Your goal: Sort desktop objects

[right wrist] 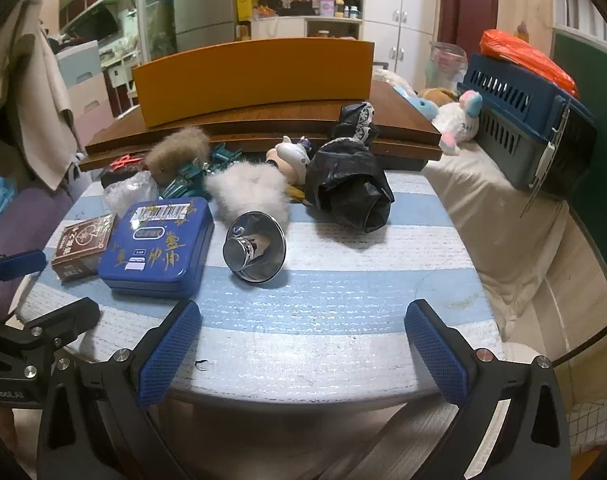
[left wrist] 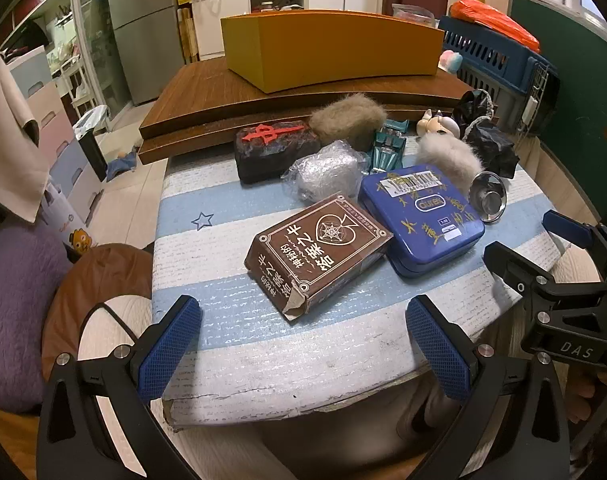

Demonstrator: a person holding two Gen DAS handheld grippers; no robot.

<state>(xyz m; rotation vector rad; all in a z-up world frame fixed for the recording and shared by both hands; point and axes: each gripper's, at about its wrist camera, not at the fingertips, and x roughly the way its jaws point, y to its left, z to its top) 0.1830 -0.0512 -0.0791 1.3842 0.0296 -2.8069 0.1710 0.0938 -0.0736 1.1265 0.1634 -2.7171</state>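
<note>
Hovering wide apart and empty at the striped table's (left wrist: 263, 344) near edge, the left hand-held gripper (left wrist: 303, 344) faces a brown cardboard card box (left wrist: 319, 252) touching a blue rectangular tin (left wrist: 423, 220). From the right wrist, the right hand-held gripper (right wrist: 303, 344), equally spread, faces a shiny metal funnel (right wrist: 255, 248) just beside that tin (right wrist: 159, 244), a crumpled black plastic bag (right wrist: 351, 188) behind.

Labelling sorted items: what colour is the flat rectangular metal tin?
Blue flat rectangular metal tin, gold scribbles on the lid; right wrist view.
</note>
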